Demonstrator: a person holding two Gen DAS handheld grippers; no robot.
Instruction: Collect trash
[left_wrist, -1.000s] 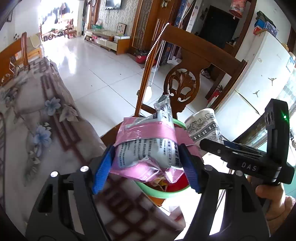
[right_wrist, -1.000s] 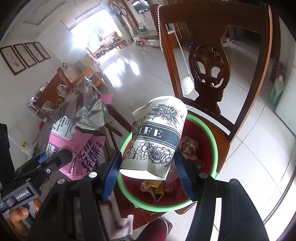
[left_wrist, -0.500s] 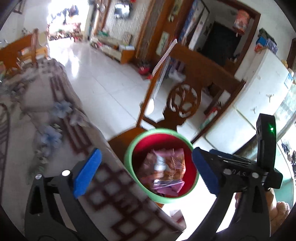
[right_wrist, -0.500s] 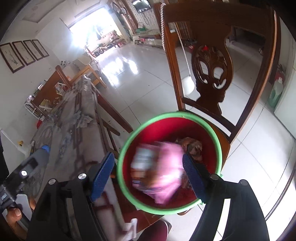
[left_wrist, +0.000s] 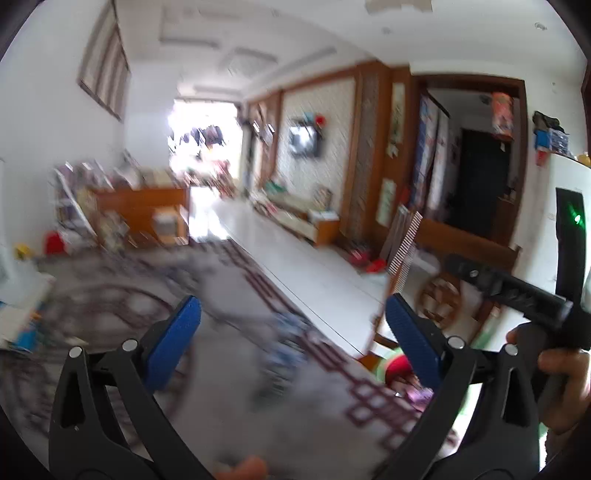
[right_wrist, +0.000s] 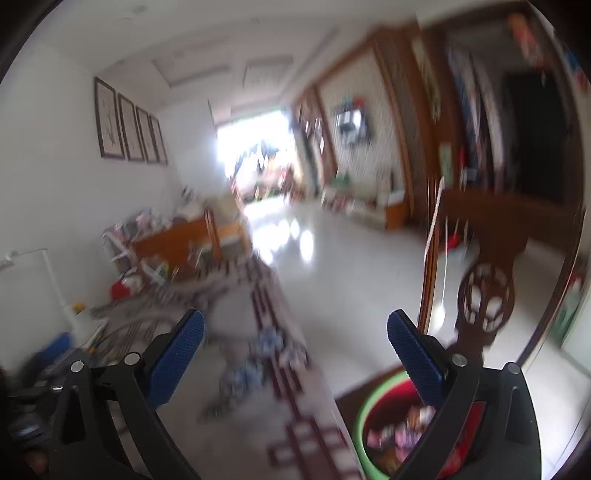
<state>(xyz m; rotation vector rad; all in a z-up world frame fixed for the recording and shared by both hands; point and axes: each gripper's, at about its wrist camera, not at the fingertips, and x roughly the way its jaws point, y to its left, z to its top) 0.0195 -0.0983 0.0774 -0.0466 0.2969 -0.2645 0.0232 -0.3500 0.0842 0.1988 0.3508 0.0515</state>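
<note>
Both views are blurred by motion. My left gripper (left_wrist: 293, 319) is open and empty above the patterned tablecloth (left_wrist: 229, 354). My right gripper (right_wrist: 295, 332) is open and empty too; its body shows at the right of the left wrist view (left_wrist: 517, 291). The green-rimmed red bin (right_wrist: 373, 421) sits on the wooden chair's seat at the lower right, with wrappers inside. A sliver of the bin (left_wrist: 397, 365) shows behind my left gripper's right finger.
The wooden chair (right_wrist: 484, 291) stands beside the table's right edge. The table (right_wrist: 258, 387) runs away from me, with clutter at its far left (right_wrist: 147, 273). White tiled floor (right_wrist: 351, 266) lies beyond. A white fridge (left_wrist: 569, 177) is at far right.
Both grippers let go their trash into the bin: the pink packet from the left, the paper cup from the right. Both then swung up and left, away from the bin towards the table.
</note>
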